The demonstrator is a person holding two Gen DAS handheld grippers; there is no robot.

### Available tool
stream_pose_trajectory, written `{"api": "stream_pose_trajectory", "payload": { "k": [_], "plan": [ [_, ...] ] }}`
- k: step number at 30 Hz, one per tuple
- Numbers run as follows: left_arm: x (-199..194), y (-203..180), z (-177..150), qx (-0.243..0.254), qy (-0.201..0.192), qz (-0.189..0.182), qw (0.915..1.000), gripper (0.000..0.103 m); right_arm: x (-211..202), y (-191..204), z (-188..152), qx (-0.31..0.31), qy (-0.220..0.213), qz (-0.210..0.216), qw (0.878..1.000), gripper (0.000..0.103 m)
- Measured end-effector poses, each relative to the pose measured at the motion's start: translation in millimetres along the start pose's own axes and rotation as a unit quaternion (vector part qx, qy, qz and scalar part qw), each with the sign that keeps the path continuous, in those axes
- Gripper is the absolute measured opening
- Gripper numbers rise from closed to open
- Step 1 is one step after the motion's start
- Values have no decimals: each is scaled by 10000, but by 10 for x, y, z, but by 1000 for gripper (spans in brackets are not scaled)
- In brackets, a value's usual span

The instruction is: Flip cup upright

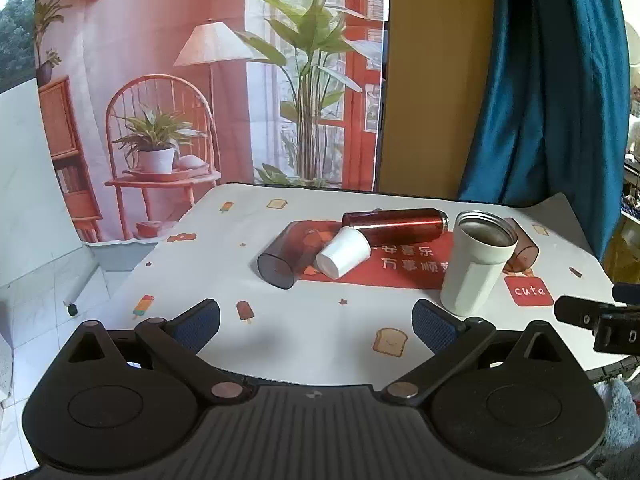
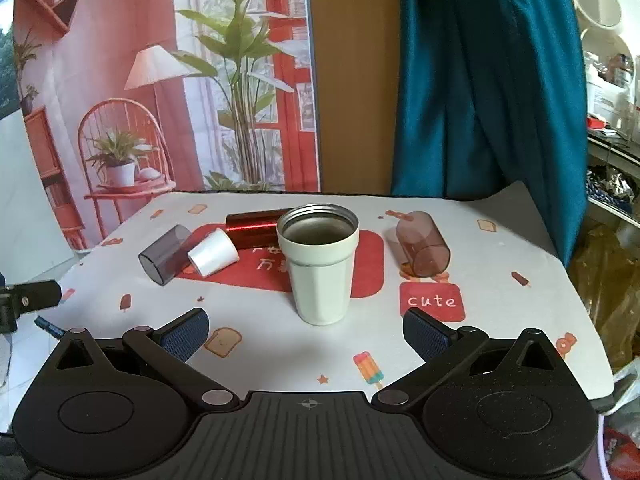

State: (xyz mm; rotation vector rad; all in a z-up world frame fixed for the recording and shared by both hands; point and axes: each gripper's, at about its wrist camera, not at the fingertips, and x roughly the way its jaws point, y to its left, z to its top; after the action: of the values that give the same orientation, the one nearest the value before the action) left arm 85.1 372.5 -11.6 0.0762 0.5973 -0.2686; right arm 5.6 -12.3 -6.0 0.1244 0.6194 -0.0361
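White cup standing upright on the bench, both grippers — left gripper, right gripper — hovering with fingers spread apart, holding nothing

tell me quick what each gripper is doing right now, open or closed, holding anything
Left gripper: open, holding nothing.
Right gripper: open, holding nothing, just short of the upright white cup.

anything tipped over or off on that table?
Yes. Four vessels lie on their sides: grey tumbler, small white cup, red bottle behind them, and brown tumbler to the right. Only the big white cup stands upright. No spill visible. Both grippers open, holding nothing.
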Motion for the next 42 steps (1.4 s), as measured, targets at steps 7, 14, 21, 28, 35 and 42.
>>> {"api": "stream_pose_trajectory", "payload": {
  "k": [7,14,21,28,35,42],
  "plan": [
    [54,0,-34,-12,112,-9,9999,103,45,-3,-18,-9,119,-11,9999,103],
    [125,56,-61,-164,293,-24,9994,103,117,25,-53,5,302,10,9995,103],
    [170,48,-94,-136,424,26,9990,103,166,47,-77,23,388,13,9992,103],
    [183,66,-100,-156,478,64,9987,103,179,48,-84,23,411,28,9992,103],
    [175,52,-99,-148,451,77,9988,103,185,33,-88,33,412,28,9991,103],
    [153,37,-100,-137,375,104,9991,103,177,7,-98,55,370,17,9993,103]
  ]
}}
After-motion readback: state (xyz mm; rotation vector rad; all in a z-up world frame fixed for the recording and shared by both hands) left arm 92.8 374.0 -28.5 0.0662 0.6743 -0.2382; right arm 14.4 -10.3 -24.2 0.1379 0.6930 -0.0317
